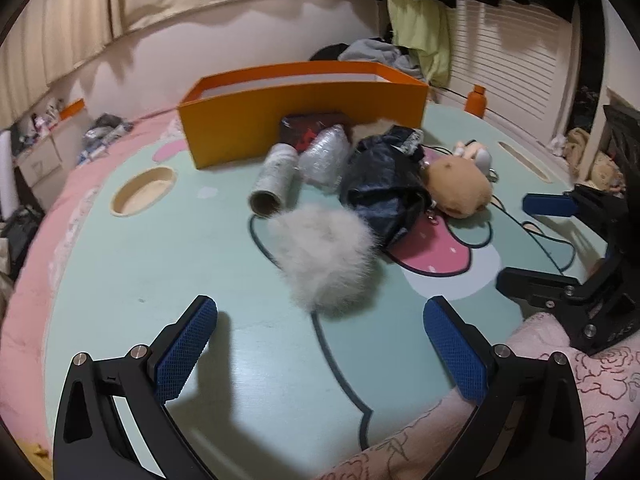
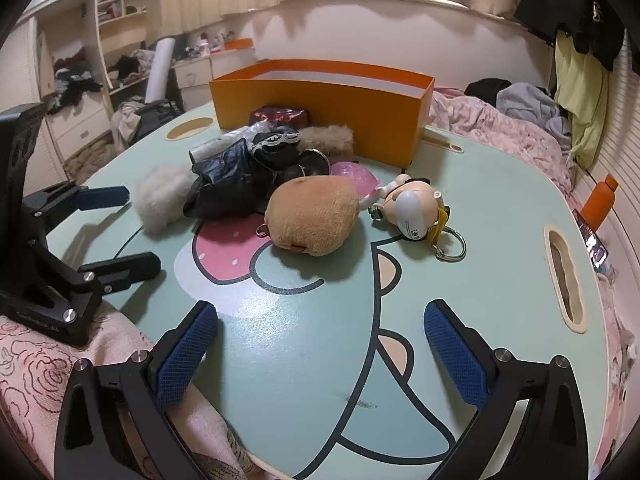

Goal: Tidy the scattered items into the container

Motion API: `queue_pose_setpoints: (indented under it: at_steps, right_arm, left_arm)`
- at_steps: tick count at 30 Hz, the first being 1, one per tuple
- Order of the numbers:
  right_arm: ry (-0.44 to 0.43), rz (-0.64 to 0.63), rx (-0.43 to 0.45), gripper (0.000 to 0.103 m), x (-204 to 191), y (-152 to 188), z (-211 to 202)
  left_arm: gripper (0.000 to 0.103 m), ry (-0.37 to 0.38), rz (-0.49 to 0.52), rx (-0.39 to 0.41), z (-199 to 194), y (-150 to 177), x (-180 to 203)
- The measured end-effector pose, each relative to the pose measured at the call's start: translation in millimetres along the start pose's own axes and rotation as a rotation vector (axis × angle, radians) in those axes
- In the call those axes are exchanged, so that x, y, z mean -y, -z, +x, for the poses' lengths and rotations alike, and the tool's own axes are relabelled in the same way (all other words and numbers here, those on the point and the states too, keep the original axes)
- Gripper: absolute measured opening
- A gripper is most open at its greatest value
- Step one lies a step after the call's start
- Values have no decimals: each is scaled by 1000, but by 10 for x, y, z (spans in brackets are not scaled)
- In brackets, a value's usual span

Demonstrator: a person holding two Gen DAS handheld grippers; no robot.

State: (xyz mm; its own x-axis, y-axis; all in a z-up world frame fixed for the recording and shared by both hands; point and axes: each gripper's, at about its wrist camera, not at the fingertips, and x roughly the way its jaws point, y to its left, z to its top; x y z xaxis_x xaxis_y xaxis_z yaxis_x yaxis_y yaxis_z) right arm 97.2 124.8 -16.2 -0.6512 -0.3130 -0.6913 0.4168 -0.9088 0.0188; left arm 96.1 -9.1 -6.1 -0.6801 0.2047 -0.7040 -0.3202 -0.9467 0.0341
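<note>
Left gripper (image 1: 320, 344) and right gripper (image 2: 320, 344) both spread wide, empty, low over mint cartoon-print table (image 1: 168, 280); white fluffy fur pouch (image 1: 324, 256) just ahead of left, heaped beside tan plush toy (image 2: 314, 216); orange cardboard box (image 2: 320, 96) behind; fur may slip, snagging neighbours

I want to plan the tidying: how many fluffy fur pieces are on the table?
2: white fur at the pile's near left; brown fur against the box. More may be hidden beneath.

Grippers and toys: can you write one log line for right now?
left gripper open | right gripper open | items outside orange box | nothing held
</note>
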Motion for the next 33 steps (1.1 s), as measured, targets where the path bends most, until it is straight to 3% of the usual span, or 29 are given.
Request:
queue_pose_setpoints:
  at_steps: [10,15,23,27,31,33]
  right_arm:
    - [6,5,4,103,-21,0,4]
    - [12,9,3,103,-36,-5,-1]
    - [9,9,2,103,-37,-5,-3]
    - [8,9,2,103,-33,-7,-1]
    - [8,9,3,103,-31,-4,-1]
    - [8,9,3,103,-29,-4,-1]
  left_arm:
    - [103,30,35,-4,-17,-5,34]
    - [103,8,18,4,-31,-3,12]
    - [103,-43,-31,153,-333,-74,-170]
    - [103,-37,-52,147,-358,-179,-296]
    - [102,33,-147,105,-257,-277,-471]
    - [96,47,-167,89,-183,-321,-506]
